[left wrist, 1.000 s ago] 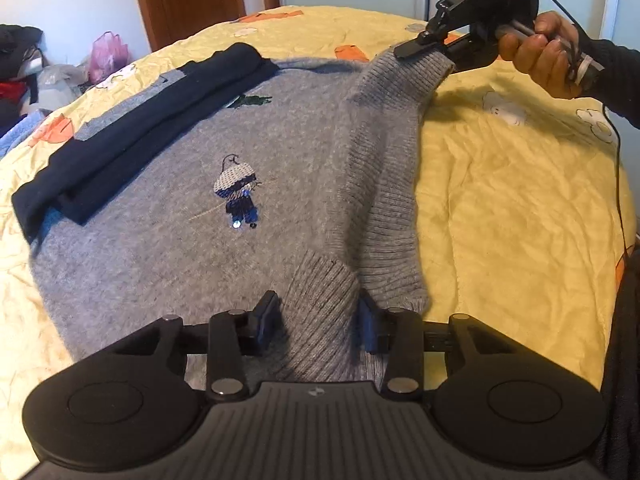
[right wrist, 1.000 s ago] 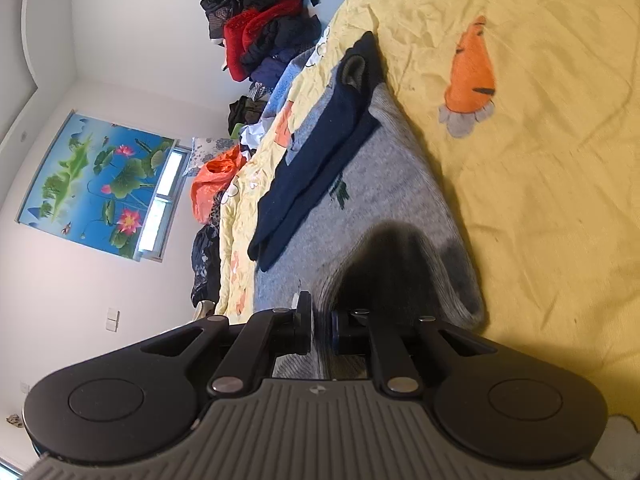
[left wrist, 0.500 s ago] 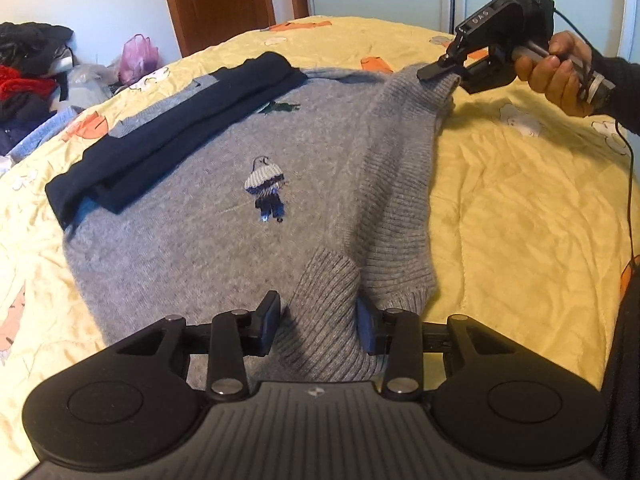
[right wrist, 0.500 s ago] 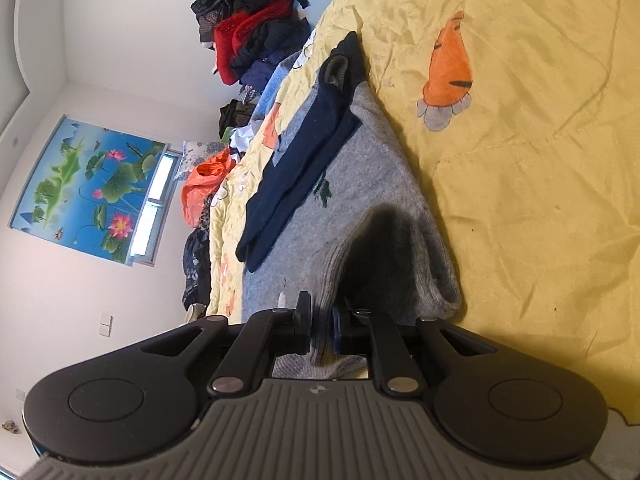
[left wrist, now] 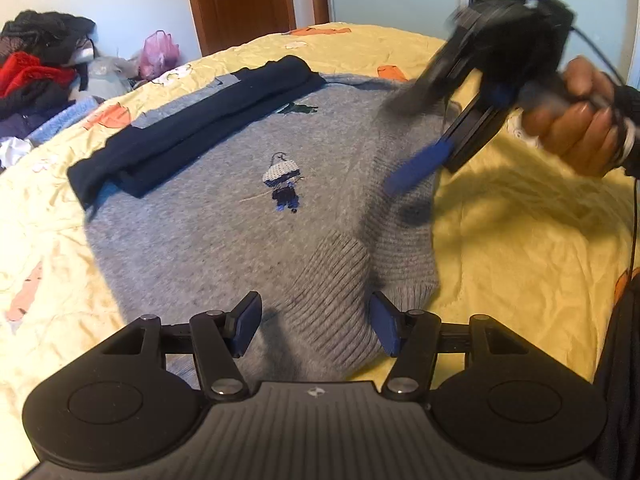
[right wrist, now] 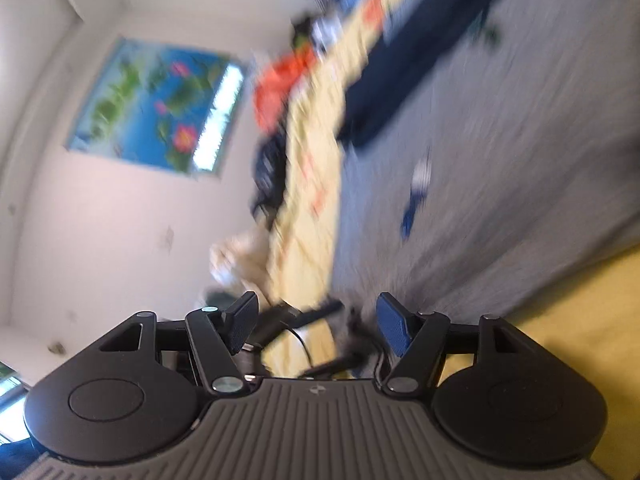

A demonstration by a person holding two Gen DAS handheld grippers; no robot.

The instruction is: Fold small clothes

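Sweater: grey sweater lay flat on the yellow bedspread, its right sleeve folded inward over the body, ribbed cuff down at six o'clock in my left view.
Embroidery: a small figure sat mid-chest, at about twelve o'clock from my left fingers.
Navy garment: a dark folded piece lay across the sweater's far shoulder, at eleven o'clock.
Left gripper: my left gripper hung over the cuff with the jaws spread; they had just been opening, and the ribbed knit lay between the pads without either one pressing it.
Right gripper: my right gripper (badly blurred in both views) sat at two o'clock above the folded sleeve, held by my right hand. Its jaws had just been opening too, and in its own view the blue pads stood wide with no cloth caught between them.
Right view: the grey knit filled the two-o'clock side, smeared by motion, with the bedspread's edge running beside it.
Room: a heap of clothes sat at ten o'clock beyond the bed, a pink bag near a wooden door, and a lotus picture hung on the wall.
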